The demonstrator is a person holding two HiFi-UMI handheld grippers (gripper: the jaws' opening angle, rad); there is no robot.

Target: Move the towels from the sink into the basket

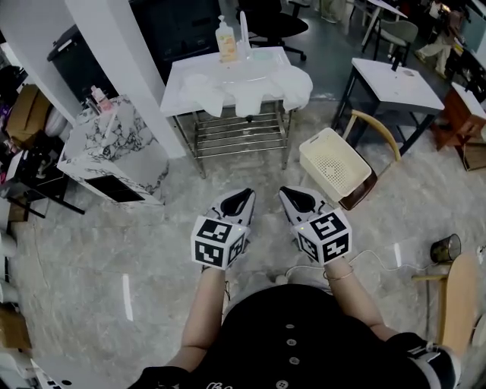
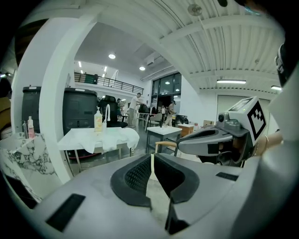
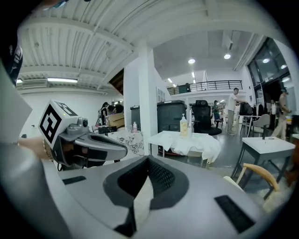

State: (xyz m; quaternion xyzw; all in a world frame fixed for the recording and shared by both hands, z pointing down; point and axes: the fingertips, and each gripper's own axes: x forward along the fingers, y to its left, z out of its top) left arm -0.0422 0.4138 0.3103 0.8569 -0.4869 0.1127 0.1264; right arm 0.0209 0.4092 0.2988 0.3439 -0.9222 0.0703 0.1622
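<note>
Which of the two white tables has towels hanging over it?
The sink stand straight ahead, with towels draped over its edge and a soap bottle on top; the table to its right has no cloth.

Wooden chair [image 1: 358, 196] stands beside white table [image 1: 402, 85].

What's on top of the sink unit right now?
White towels drape over its front edge; a soap bottle stands behind. The towels cover much of the sink.

An open-plan office or studio: a desk [image 1: 399, 83], an office chair [image 1: 277, 23], a mezzanine railing [image 2: 110, 82], a strip light [image 2: 231, 81].
</note>
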